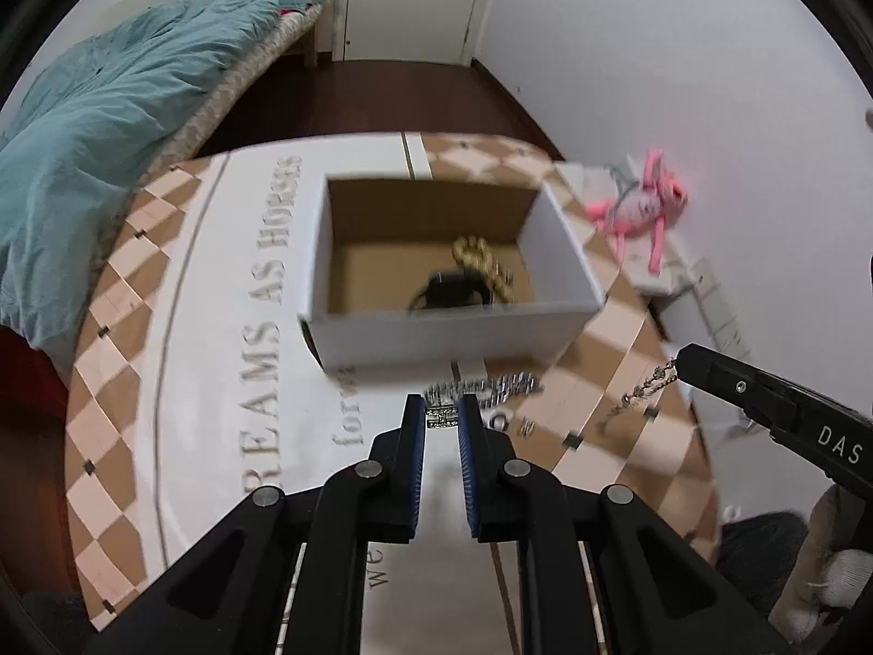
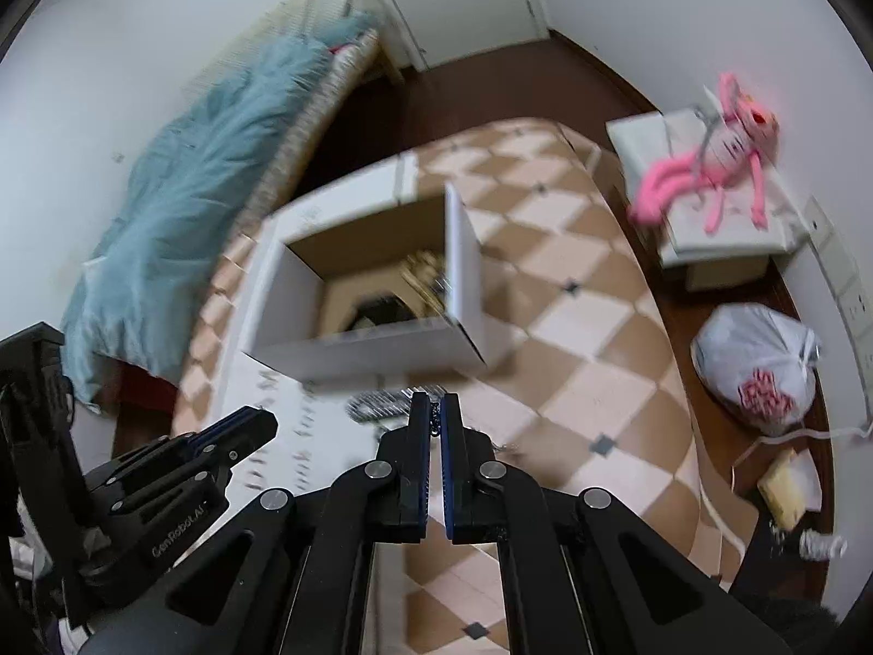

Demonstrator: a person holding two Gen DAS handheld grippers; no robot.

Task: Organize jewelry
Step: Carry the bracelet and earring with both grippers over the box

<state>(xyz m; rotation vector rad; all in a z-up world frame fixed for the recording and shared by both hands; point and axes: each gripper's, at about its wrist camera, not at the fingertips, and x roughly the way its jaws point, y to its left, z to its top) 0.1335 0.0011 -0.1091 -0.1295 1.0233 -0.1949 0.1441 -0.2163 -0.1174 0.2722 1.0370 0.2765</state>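
Fingers of the right gripper (image 2: 435,420) pinch a thin chain (image 1: 649,382) beside the white box (image 1: 447,322), so lift it clear before carrying over the rim, while the left gripper (image 1: 441,417) straddles a silver bracelet (image 1: 480,386), fingers slightly parted.

Motion blur smears both views, so the lettering on the table cover (image 1: 262,284) reads only in part, its lower words cut off behind the left gripper (image 1: 442,409). Inside the white box (image 1: 453,327) the near wall hides the lower part of a dark item (image 1: 453,289) too unclear to name, and the gold chain (image 1: 483,265) beside it is soft-edged. Between the right gripper (image 2: 435,409) fingers, only a sliver of a thin chain (image 1: 649,382) shows in the right wrist view, and the printing on the plastic bag (image 2: 755,360) is illegible.
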